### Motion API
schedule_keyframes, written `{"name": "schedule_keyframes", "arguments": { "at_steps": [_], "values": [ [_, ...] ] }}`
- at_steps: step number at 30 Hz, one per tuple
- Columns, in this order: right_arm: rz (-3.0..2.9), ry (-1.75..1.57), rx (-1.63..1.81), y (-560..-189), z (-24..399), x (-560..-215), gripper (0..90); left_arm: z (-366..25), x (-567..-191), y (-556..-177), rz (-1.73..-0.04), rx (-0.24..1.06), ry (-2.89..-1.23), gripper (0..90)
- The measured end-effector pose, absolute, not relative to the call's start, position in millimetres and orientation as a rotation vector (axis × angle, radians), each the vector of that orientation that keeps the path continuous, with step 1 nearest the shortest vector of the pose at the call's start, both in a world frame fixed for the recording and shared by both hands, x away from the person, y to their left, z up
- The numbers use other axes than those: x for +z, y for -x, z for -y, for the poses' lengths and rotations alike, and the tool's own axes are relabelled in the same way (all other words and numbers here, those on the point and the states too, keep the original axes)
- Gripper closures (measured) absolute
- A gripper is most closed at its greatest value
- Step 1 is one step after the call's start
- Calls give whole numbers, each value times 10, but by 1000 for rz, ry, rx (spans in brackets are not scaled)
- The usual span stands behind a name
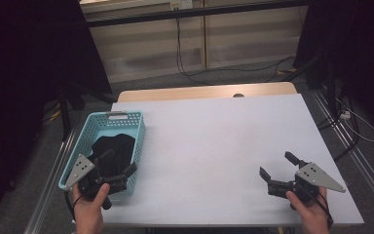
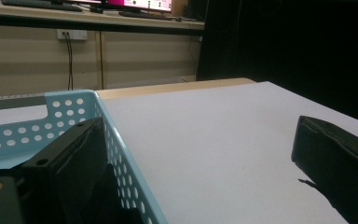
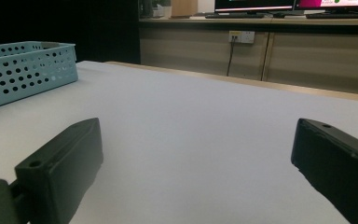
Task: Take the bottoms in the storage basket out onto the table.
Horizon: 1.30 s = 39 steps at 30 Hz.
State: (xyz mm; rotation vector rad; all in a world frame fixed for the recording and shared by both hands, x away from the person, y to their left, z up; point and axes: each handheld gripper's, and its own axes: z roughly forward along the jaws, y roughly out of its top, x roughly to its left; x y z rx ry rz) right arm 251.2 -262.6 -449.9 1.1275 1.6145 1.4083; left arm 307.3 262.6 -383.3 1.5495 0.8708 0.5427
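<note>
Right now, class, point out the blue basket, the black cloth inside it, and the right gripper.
blue basket (image 1: 90, 130): high view, on its perforated left wall.
black cloth (image 1: 118, 148): high view, on the middle of the dark heap.
right gripper (image 1: 276, 165): high view, midway between its two open fingertips.

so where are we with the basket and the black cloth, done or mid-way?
Looks done or nearly so: the black cloth lies inside the light blue basket. Nothing is in hand: the left gripper hangs open across the basket's near rim, and the right gripper hangs open over the white table. No other item is waiting.
</note>
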Motion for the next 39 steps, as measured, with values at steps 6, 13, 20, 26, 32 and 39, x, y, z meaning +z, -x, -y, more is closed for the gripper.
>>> {"name": "schedule_keyframes", "arguments": {
  "at_steps": [6,13,20,26,32,39],
  "values": [
    [-1603,-1149,1404,-2521,2661,-4508,14,-2657,-3728,-3187,-877,554,-1550,34],
    [-1621,-1135,1406,-2542,2667,-4513,14,-2642,-3639,-3317,-872,551,-1566,33],
    [-1635,-1137,1417,-2529,2677,-4515,12,-2663,-3589,-3438,-882,555,-1578,33],
    [-1638,-1136,1409,-2500,2703,-4522,12,-2677,-3561,-3534,-889,547,-1587,33],
    [-1637,-1146,1417,-2465,2730,-4516,10,-2720,-3575,-3662,-914,531,-1597,33],
    [-1640,-1137,1419,-2471,2717,-4511,11,-2732,-3587,-3797,-927,528,-1615,33]
  ]
}}
